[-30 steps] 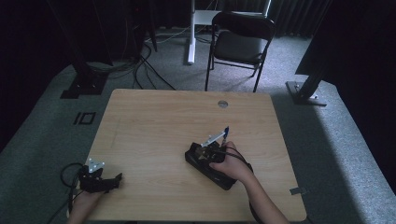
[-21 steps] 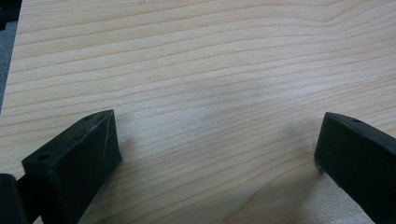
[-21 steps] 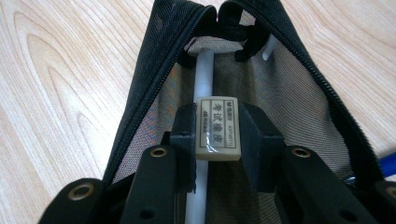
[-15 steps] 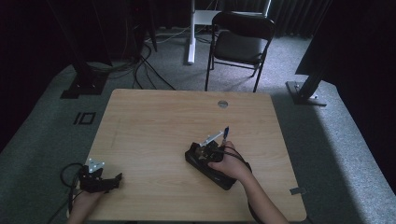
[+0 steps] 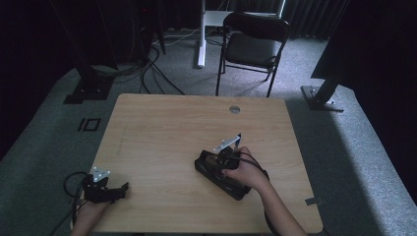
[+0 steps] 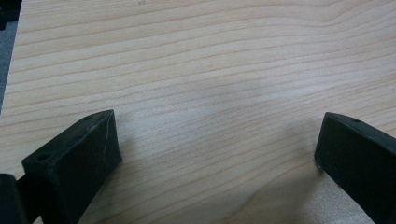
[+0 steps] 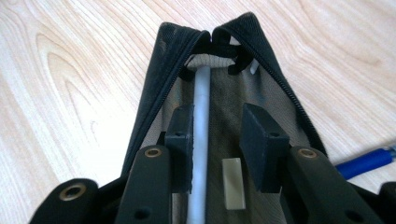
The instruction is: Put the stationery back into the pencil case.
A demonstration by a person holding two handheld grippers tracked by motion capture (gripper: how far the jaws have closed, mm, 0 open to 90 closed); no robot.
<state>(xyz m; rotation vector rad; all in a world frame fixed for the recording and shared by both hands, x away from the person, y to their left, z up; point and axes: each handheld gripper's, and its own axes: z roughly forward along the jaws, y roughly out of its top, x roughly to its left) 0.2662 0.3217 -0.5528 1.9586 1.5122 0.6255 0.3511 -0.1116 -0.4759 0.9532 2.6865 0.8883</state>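
We work at a wooden table [image 5: 162, 128] with a gripper in each hand. Our right gripper [image 7: 215, 140] sits inside an unzipped black pencil case [image 7: 154, 79], which lies on the near right part of the table under our right hand [image 5: 243, 169]. A grey pen [image 7: 201, 140] lies along the tan lining of the case, its far end tucked into the closed corner where the two zip edges meet. The relation that governs the next move is alignment: the long axis of the pen runs almost parallel to the jaws and points straight away from the gripper. The pen lies between the jaws, close against the inner face of the left jaw, with a clear gap to the right jaw. We therefore judge the gripper parted and not clamped on the pen. A small pale eraser-like block [image 7: 232, 189] lies in the case just beside the pen. A blue pen [image 7: 366, 161] lies on the table outside the case. Our left gripper [image 6: 215, 154] rests over bare wood at the near left corner, well apart from the case, its jaws spread wide and holding nothing. The right hand is the nearer one for any work on the grey pen.
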